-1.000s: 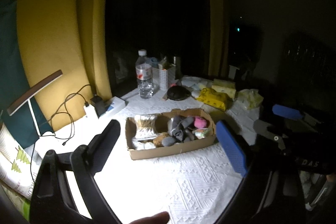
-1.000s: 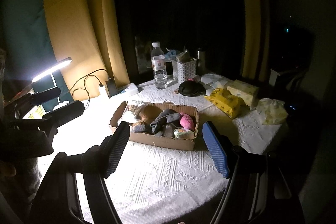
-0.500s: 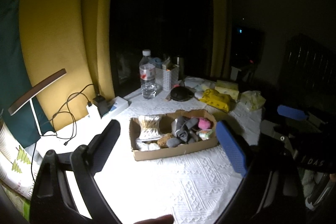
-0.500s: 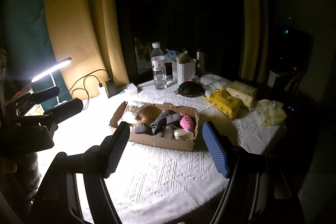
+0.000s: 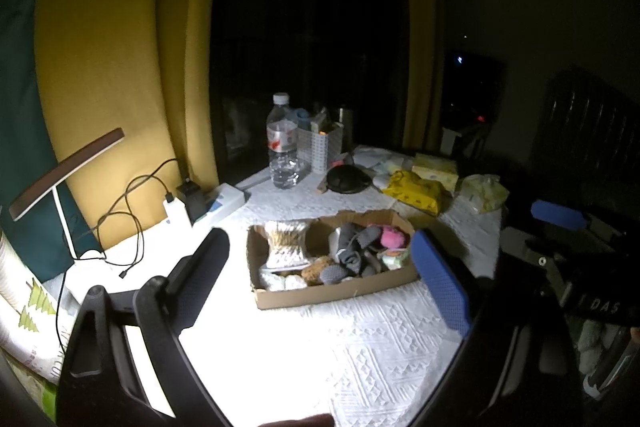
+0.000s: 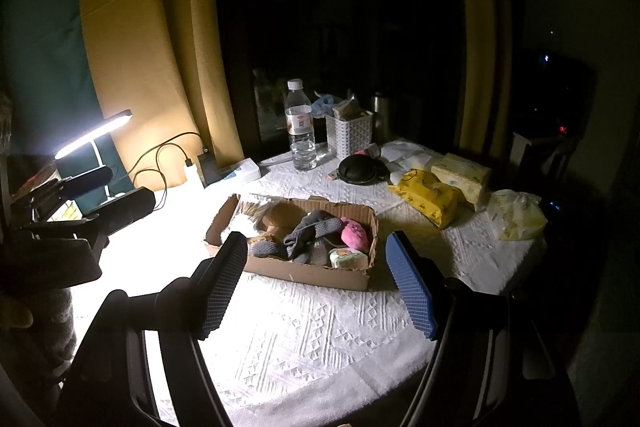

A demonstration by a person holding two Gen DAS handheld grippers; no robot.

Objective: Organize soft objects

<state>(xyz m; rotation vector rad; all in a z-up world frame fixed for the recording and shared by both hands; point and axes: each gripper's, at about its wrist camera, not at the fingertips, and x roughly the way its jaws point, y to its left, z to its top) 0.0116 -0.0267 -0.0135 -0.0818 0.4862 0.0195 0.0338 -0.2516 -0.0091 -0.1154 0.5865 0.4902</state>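
A shallow cardboard box [image 5: 332, 294] [image 6: 308, 273] sits mid-table on a white tablecloth. It holds grey socks [image 5: 352, 247] [image 6: 310, 233], a pink plush [image 5: 391, 237] [image 6: 354, 233], a brown plush [image 5: 318, 269], white soft pieces [image 5: 282, 281] and a small printed pouch [image 6: 347, 258]. My left gripper [image 5: 320, 269] is open and empty, held back above the table in front of the box. My right gripper [image 6: 316, 277] is open and empty, also short of the box. Each gripper shows in the other's view, the right one [image 5: 558, 215] and the left one [image 6: 104, 195].
A water bottle [image 6: 300, 127], a white basket [image 6: 349, 135], a black round case [image 6: 358, 171], a yellow wipes pack [image 6: 430, 193], a tissue box [image 6: 462, 173] and a plastic bag [image 6: 516, 215] stand behind the box. A lit desk lamp [image 6: 94, 133], chargers and cables [image 5: 132, 211] are at left.
Both grippers have drawn back and up a little from the table, so the box looks smaller and farther. Both stay open and empty.
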